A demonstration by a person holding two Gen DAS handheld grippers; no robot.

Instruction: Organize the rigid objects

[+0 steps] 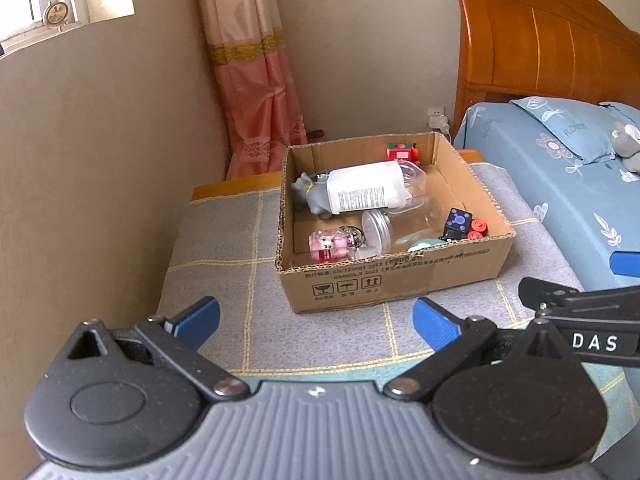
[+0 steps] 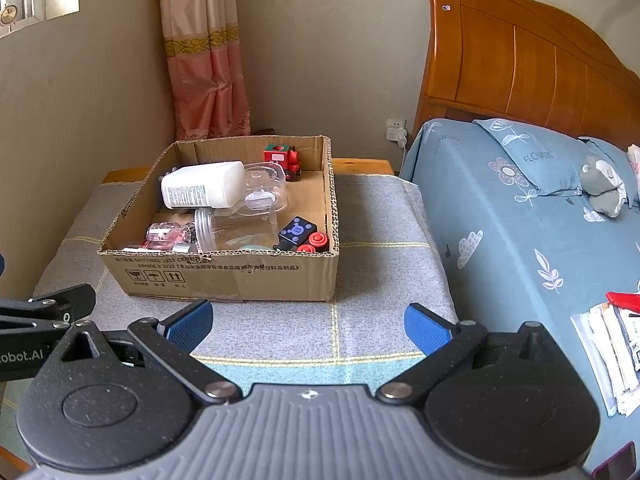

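Observation:
A cardboard box [image 1: 400,276] [image 2: 224,276] stands on a grey cloth-covered table [image 1: 224,248] [image 2: 380,220]. In it lie a white bottle [image 1: 366,192] [image 2: 204,188], a clear jar [image 1: 404,224] [image 2: 236,226], a grey animal figure [image 1: 310,196], a pink toy [image 1: 328,245] [image 2: 164,234], a red toy train [image 1: 402,152] [image 2: 282,158] and a dark blue block with red wheels [image 1: 460,224] [image 2: 300,234]. My left gripper [image 1: 316,322] is open and empty in front of the box. My right gripper [image 2: 308,324] is open and empty, also short of the box.
A bed with a blue sheet [image 1: 560,184] [image 2: 520,220] and wooden headboard [image 2: 520,60] lies to the right. A pink curtain [image 1: 256,80] [image 2: 204,52] hangs behind. Papers [image 2: 608,352] lie on the bed. A wall is at the left.

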